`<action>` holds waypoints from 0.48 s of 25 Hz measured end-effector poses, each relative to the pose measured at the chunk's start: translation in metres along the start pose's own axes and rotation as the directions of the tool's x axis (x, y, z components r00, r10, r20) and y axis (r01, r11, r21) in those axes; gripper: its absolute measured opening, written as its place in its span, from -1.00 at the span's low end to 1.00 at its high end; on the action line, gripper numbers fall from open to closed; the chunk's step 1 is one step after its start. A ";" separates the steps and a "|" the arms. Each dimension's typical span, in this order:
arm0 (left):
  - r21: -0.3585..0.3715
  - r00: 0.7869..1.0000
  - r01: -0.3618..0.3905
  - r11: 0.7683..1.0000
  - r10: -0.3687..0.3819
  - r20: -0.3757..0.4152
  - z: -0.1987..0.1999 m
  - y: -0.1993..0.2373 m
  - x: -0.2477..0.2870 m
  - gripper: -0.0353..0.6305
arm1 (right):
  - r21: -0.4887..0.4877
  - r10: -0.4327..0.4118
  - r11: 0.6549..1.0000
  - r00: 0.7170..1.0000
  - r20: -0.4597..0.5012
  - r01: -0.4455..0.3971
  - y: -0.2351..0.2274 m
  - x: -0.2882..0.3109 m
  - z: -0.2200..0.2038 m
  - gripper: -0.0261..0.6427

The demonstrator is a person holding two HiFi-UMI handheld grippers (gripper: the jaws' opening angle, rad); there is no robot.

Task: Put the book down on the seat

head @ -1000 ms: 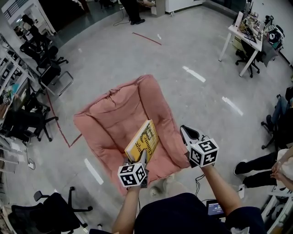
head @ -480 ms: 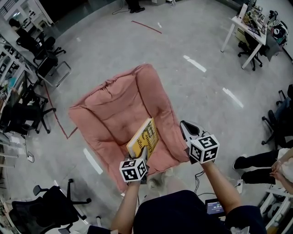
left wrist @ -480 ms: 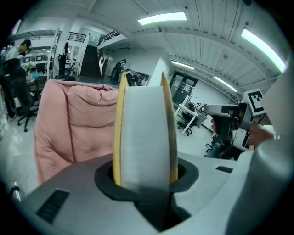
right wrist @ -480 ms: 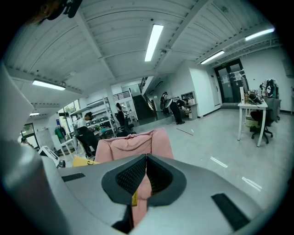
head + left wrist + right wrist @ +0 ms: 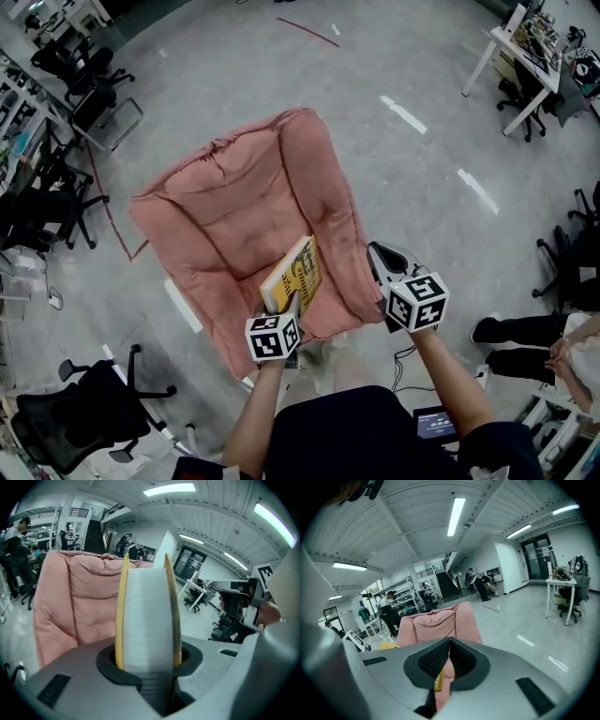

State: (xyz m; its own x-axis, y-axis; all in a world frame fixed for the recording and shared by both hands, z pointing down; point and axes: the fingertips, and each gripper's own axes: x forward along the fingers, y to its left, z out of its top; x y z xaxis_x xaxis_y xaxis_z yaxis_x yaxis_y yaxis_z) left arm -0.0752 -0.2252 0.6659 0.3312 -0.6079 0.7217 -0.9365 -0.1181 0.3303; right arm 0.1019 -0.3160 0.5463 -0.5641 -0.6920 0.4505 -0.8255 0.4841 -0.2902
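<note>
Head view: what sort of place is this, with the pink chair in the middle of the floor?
Probably an open-plan office or lab workshop: black wheeled office chairs, a white desk cluttered with gear, and a wide glossy grey floor.

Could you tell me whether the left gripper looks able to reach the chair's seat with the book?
Probably yes: the left gripper, shut on the yellow book, hangs over the pink seat, and nothing shows between them in the head view.

Nothing really readable here tbh. The yellow book [image 5: 298, 272] has dark lettering on its cover, but it's too small and tilted to make out any words.
</note>
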 end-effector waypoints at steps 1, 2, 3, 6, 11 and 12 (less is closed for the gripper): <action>0.006 1.000 -0.004 1.000 0.004 -0.005 -0.001 0.000 0.002 -0.46 | -0.001 0.004 1.000 1.000 -0.006 -0.004 -0.001 0.002 -0.003 -0.86; 0.014 1.000 -0.009 1.000 0.009 -0.013 -0.003 0.000 0.005 -0.46 | -0.003 0.008 1.000 1.000 -0.013 -0.008 -0.002 0.005 -0.006 -0.86; 0.021 1.000 -0.014 1.000 0.015 -0.021 -0.006 0.001 0.007 -0.46 | -0.006 0.012 1.000 1.000 -0.020 -0.012 -0.002 0.007 -0.010 -0.86; 0.012 0.999 -0.020 1.000 0.020 -0.039 -0.015 0.007 0.010 -0.46 | -0.004 0.021 1.000 0.999 -0.036 -0.021 0.002 0.013 -0.022 -0.86; -0.004 0.998 -0.021 1.000 0.021 -0.065 -0.027 0.012 0.018 -0.46 | 0.007 0.028 1.000 0.998 -0.058 -0.027 0.005 0.018 -0.036 -0.86; -0.006 0.997 -0.022 1.000 0.022 -0.072 -0.030 0.013 0.020 -0.46 | 0.009 0.028 1.000 0.998 -0.062 -0.028 0.004 0.019 -0.040 -0.86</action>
State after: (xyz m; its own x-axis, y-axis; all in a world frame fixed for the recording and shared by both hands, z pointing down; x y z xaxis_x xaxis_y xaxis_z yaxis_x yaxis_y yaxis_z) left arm -0.0774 -0.2155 0.7025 0.3184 -0.5525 0.7703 -0.9428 -0.0997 0.3182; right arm 0.0885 -0.3057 0.5869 -0.5849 -0.6434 0.4939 -0.8098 0.4978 -0.3105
